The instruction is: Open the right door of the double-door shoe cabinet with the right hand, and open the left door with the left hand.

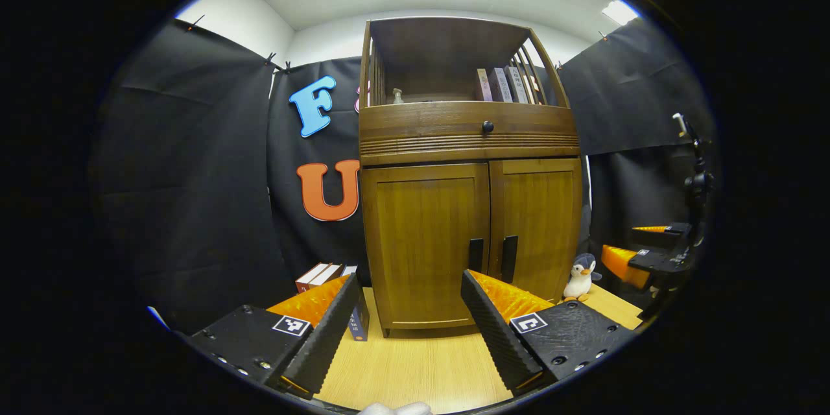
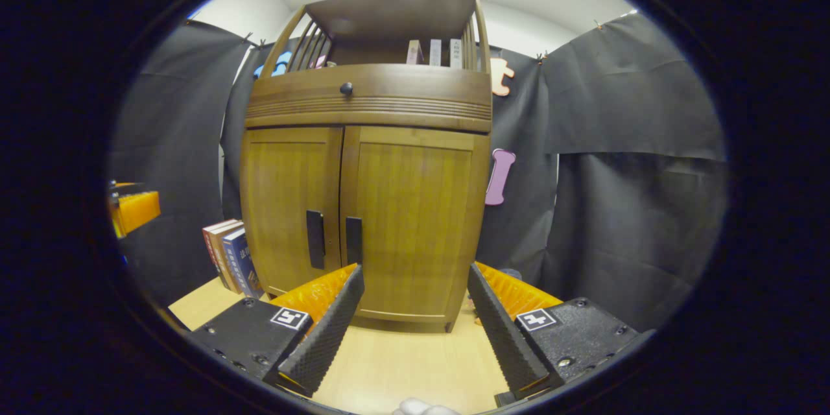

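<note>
From where the right gripper hangs, its jaws stand wide apart with nothing between them, and it faces the lower front of the shoe cabinet from a little way off, not touching it. Both doors are shut. The right door lies straight ahead of this gripper, and its handle, a dark bar standing upright, sits up and to the left of the gap between the fingers, just beside the seam where the two doors meet. The left door's handle stands just across that seam, parallel to it.

The left gripper is likewise spread wide and empty, held off from the cabinet. In its view the left door is dead ahead, and the two handles lie up and to the right, close above its right finger: the left door's handle first, then the right door's handle.

So each gripper is the nearer one to its own door, and each would have to drift inward toward the centre seam to reach its bar. As the bars run vertically, the fingers as they are now held, side by side, look suited to closing across one, I'd say. The handles stand so near each other that the two grippers may crowd one another there.

A toy penguin stands on the bench at the cabinet's right foot, and some books lean at its left.
</note>
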